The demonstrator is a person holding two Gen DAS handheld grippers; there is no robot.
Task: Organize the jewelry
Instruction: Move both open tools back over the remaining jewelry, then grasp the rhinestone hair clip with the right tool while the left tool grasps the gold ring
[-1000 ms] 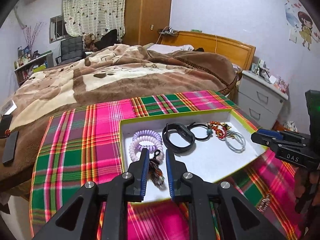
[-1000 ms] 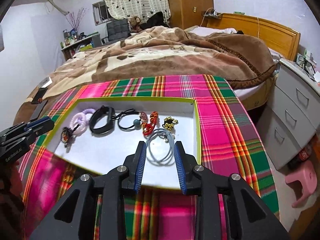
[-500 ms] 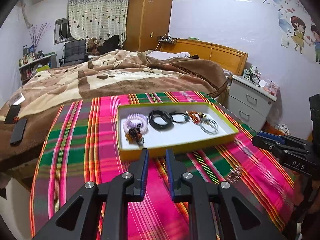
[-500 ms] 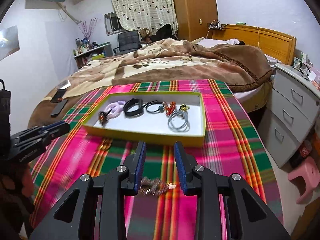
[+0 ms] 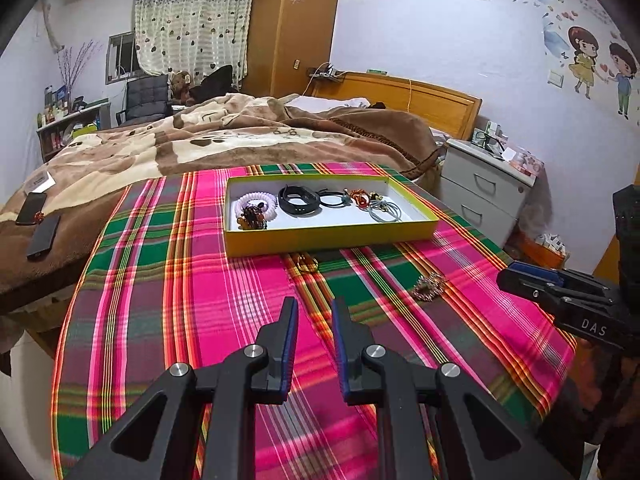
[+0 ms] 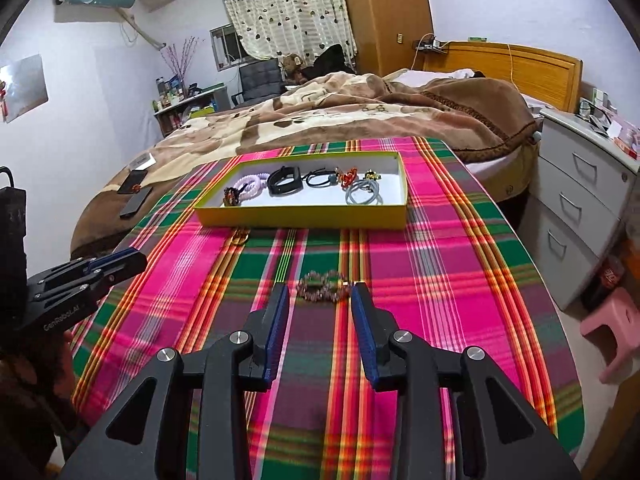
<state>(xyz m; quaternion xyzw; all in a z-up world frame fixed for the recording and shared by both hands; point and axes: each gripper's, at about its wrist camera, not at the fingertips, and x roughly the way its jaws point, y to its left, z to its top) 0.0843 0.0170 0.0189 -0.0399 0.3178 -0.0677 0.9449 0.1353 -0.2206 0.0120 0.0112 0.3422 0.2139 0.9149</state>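
Note:
A yellow-rimmed tray point(image 5: 328, 236) point(image 6: 304, 216) on the plaid cloth holds several pieces: a lilac coil band point(image 5: 256, 204), a black wristband point(image 5: 298, 200), hair ties and beads. A beaded bracelet point(image 6: 324, 286) point(image 5: 430, 286) lies on the cloth just ahead of my right gripper point(image 6: 320, 300), which is open and empty. A small gold ring point(image 5: 307, 264) point(image 6: 241, 237) lies by the tray's front wall. My left gripper point(image 5: 314, 312) is open and empty, short of the ring.
The plaid-covered table point(image 6: 460, 280) stands against a bed with a brown blanket point(image 5: 240, 136). Two phones point(image 5: 40, 224) lie on the bed at left. A grey bedside cabinet point(image 6: 580, 208) and a pink stool point(image 6: 612, 328) are at right.
Both grippers have pulled back from the tray toward the table's near edge. The beaded piece dropped from the left gripper stays in the tray. The bracelet now lies ahead of the right fingertips.

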